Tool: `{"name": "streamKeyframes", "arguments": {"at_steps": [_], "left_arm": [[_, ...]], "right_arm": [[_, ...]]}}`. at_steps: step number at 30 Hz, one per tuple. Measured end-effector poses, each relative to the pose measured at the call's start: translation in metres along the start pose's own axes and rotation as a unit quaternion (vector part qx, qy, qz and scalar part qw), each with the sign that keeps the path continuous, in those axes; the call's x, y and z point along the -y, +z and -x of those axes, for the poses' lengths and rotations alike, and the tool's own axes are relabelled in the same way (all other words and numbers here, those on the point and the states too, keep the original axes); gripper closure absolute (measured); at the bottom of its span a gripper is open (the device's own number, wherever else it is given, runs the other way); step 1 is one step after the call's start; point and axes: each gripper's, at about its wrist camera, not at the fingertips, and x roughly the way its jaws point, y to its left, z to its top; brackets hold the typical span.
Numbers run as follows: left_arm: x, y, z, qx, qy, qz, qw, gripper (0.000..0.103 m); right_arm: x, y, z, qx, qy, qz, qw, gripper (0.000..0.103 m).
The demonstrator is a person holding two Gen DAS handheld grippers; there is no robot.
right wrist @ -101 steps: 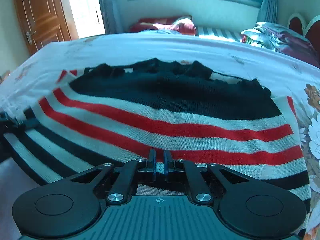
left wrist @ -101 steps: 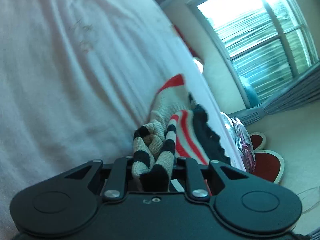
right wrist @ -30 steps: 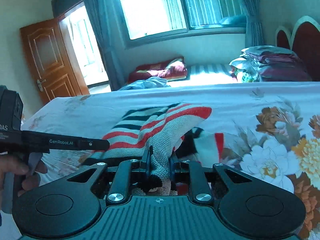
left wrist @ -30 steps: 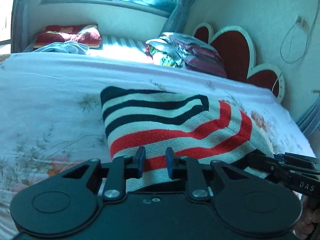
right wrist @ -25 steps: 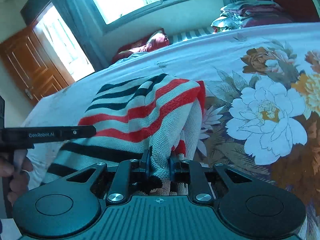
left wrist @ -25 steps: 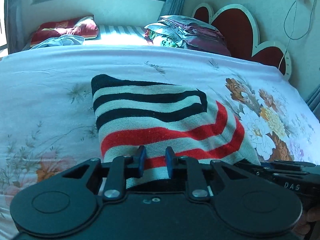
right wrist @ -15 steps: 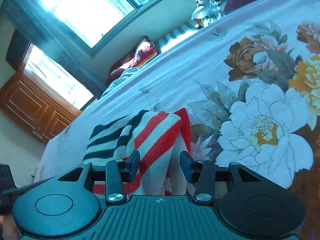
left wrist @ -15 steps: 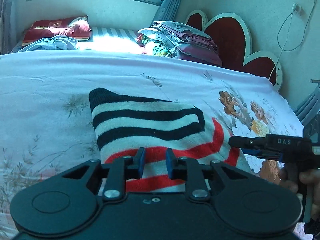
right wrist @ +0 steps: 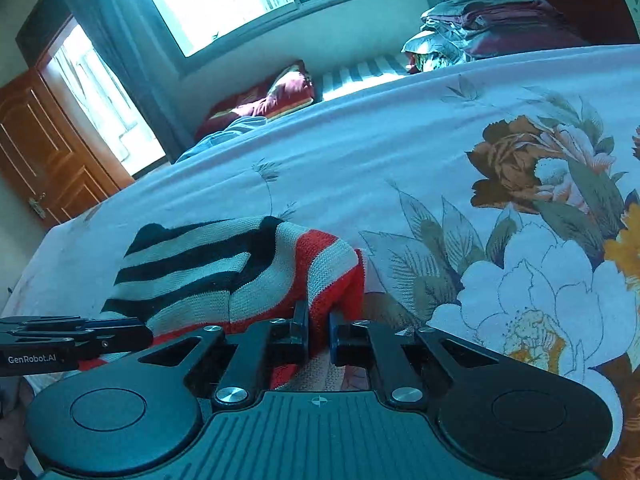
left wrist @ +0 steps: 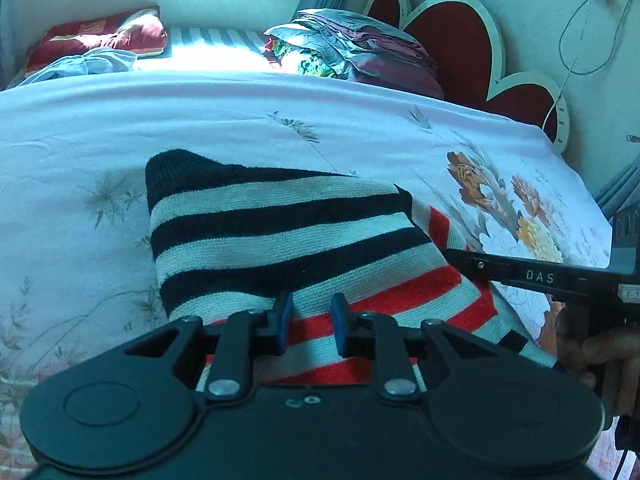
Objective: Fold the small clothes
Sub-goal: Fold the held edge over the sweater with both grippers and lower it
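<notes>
Bed (left wrist: 80, 120), covered by a pale sheet printed with large flowers toward its right side; it bears the garment and nothing else close by. Behind it, a heart-shaped red headboard (left wrist: 460, 44), a stack of folded bedding (left wrist: 360, 48) and a red pillow (left wrist: 100, 36) by the window. Striped knit sweater (left wrist: 280, 236), black, cream and red bands, lying on the bed near its front edge, already doubled into a compact, roughly rectangular packet with the black-and-cream panel laid over the red-striped one; in the right wrist view its right edge rises in a rounded hump (right wrist: 336, 264) and does not lie flat. Left gripper (left wrist: 308, 322): blue fingers parted with a clear gap, poised just above the near edge of the packet, holding nothing. Right gripper (right wrist: 318, 330): fingers drawn close together at the red right-hand fold of the sweater; a strip of red knit shows in the narrow gap, but whether it is truly pinched or merely behind the fingers cannot be told. Step in hand, by judgement: late in the fold, tidying the right edge after the last turn-over. Next move would call for pressing or tucking the raised red hump flat, the left gripper steadying the near edge so the layers do not slide apart.
</notes>
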Motion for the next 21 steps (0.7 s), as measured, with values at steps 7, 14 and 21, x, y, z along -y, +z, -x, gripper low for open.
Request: {"name": "streamKeyframes", "arguments": {"at_steps": [7, 14, 21], "left_arm": [[0.002, -0.013, 0.047, 0.034, -0.003, -0.009, 0.9994, 0.084], [0.011, -0.071, 0.103, 0.052, 0.023, -0.009, 0.9983, 0.083], [0.015, -0.084, 0.09, 0.034, 0.051, -0.014, 0.998, 0.08]], "right_arm": [[-0.029, -0.004, 0.048, 0.036, -0.031, 0.067, 0.997, 0.072], [-0.079, -0.053, 0.09, -0.006, 0.023, 0.186, 0.982, 0.083], [-0.073, -0.081, 0.061, -0.041, -0.046, 0.223, 0.973, 0.103]]}}
